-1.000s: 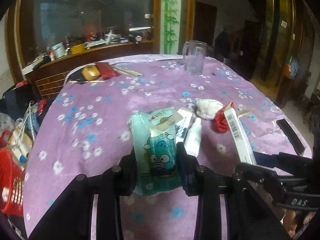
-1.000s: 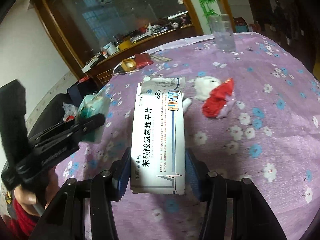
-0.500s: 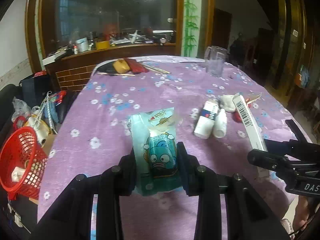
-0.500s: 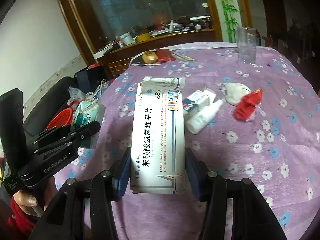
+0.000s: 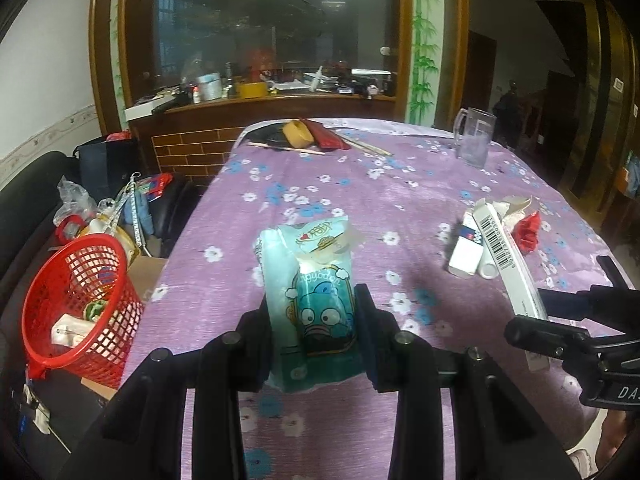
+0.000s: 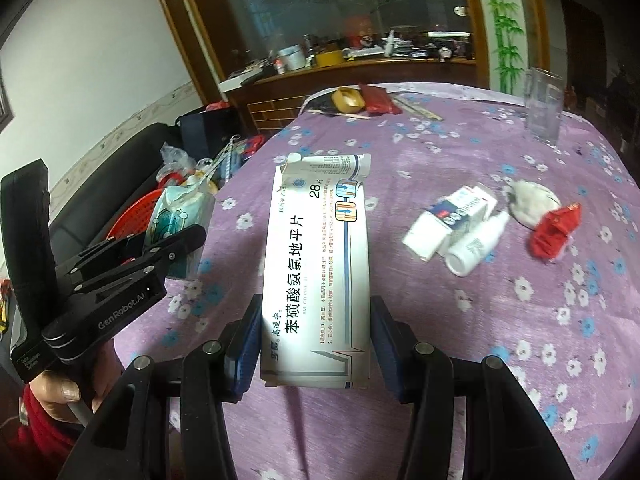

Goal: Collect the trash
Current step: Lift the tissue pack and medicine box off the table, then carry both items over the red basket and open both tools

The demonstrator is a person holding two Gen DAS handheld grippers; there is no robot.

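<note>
Trash is in hand on both sides: the left gripper (image 5: 314, 332) pinches a teal cartoon-printed tissue pack (image 5: 310, 280) between its pads, and the right gripper (image 6: 316, 344) clamps a white medicine carton (image 6: 318, 268) by its long sides, its torn flap pointing away. Both are held above the purple floral surface (image 5: 400, 200), with the red mesh basket (image 5: 76, 304) standing off the surface's left edge, already holding a few scraps.

Risks from here, as I judge them:
- The tissue pack is soft and gripped only at its lower part, so it could sag or slide out if swung quickly toward the basket
- The carton looks empty and thin-walled; squeezing harder may crush it, and it could twist between the pads
- The two grippers sit close together, so reaching for the basket at once may knock one item against the other
- The basket leans among clutter, and a release from too high could miss its rim

A small box (image 6: 448, 220), white bottle (image 6: 476, 246), crumpled tissue (image 6: 528, 202) and red wrapper (image 6: 554, 232) lie uncollected on the surface
</note>
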